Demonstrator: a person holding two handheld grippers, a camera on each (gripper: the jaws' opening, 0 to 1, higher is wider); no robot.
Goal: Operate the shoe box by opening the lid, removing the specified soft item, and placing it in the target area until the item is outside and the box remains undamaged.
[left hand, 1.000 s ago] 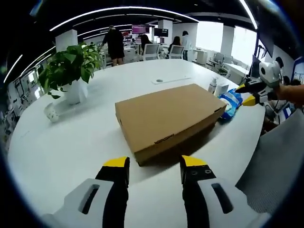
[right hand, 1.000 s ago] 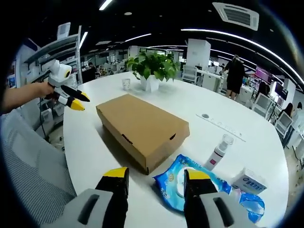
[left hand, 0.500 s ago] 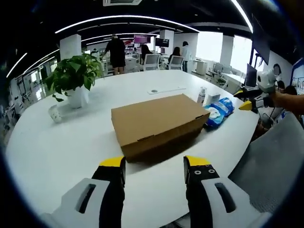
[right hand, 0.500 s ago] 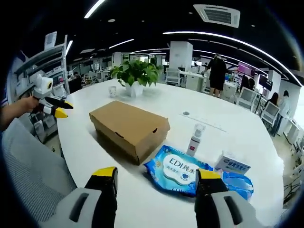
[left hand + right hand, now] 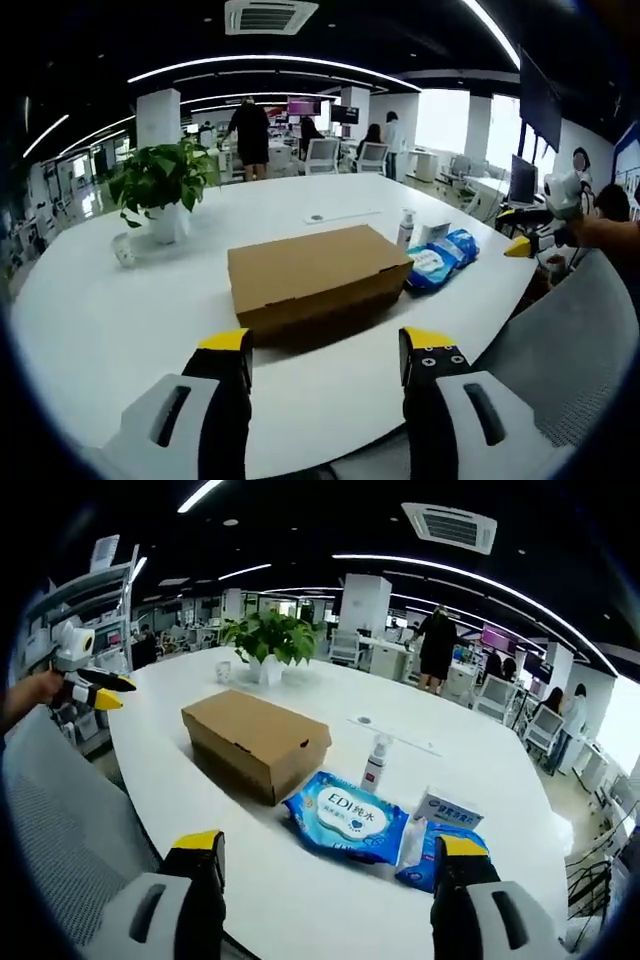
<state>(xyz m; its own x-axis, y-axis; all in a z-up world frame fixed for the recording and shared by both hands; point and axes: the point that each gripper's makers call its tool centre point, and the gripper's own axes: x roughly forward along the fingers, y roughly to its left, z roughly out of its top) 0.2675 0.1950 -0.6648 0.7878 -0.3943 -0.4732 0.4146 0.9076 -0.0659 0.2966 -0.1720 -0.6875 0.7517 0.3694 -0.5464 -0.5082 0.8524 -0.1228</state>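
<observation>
So the plain brown cardboard shoe box (image 5: 314, 275) is sitting lid-down-and-shut in the middle of the round white table (image 5: 110, 320), and both grippers are hanging back off the table edge with nothing in them. The left gripper (image 5: 325, 342) is pointing straight at the box's long side, jaws spread wide and empty, box dead ahead between them. The right gripper (image 5: 330, 842) is just as wide open and holding nothing, but it's looking at the box (image 5: 255, 742) off to its left, with the blue wet-wipe packet (image 5: 346, 816) lying in between. I'd say the left one has the straighter line in for the lid.
</observation>
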